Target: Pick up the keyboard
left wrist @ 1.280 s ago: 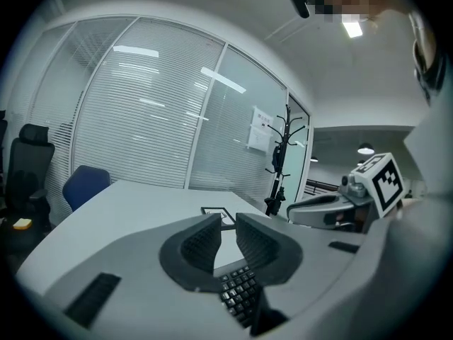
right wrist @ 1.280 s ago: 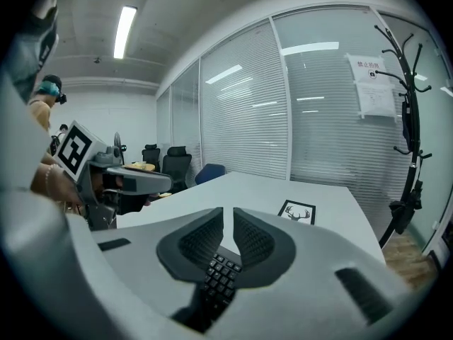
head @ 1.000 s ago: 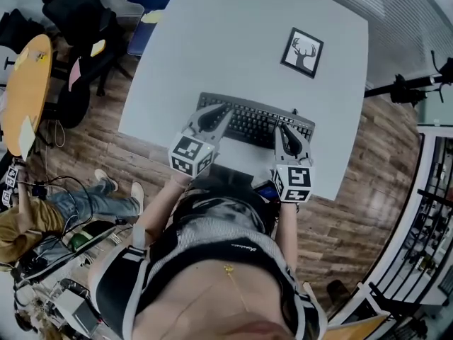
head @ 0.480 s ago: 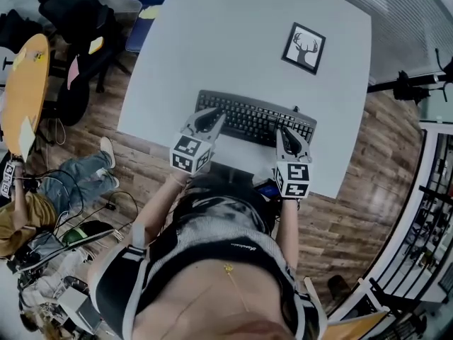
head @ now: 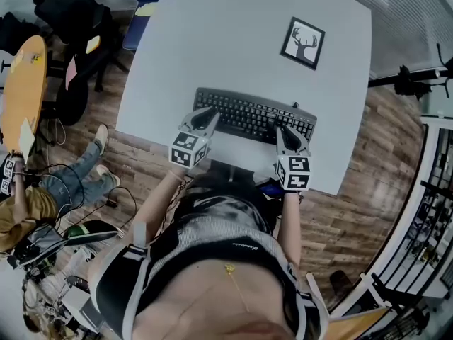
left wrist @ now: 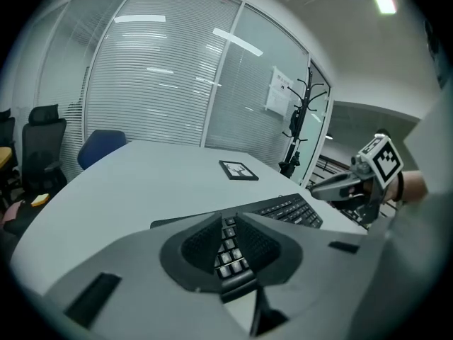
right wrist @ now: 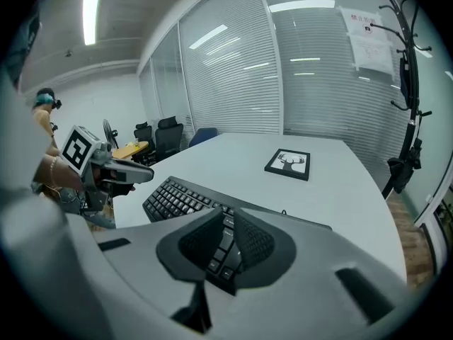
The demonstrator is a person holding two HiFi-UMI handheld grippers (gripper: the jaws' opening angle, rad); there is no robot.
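Observation:
A black keyboard (head: pixel 255 117) lies flat near the front edge of the white table (head: pixel 212 34). My left gripper (head: pixel 211 115) hovers over its left end, and keys show through the narrow slit between the pads in the left gripper view (left wrist: pixel 228 219). My right gripper (head: pixel 282 130) hangs over the right end; there too the jaws (right wrist: pixel 226 218) stand slightly apart with nothing between them. The keyboard (left wrist: pixel 287 210) (right wrist: pixel 173 198) stretches from one gripper to the other. Each gripper view also catches the other gripper (left wrist: pixel 336 185) (right wrist: pixel 131 173).
A framed deer picture (head: pixel 303 42) rests on the table behind the keyboard. Off the table's left side are a round wooden table (head: pixel 25 91), dark chairs (head: pixel 78 20) and a person sitting on the floor (head: pixel 32 214) among cables. A coat stand (right wrist: pixel 407 83) is at the right.
Both grippers have sunk toward the keyboard and tipped further down, the left one coming closer over its left end. The keyboard has not moved. The seated person's legs shifted.

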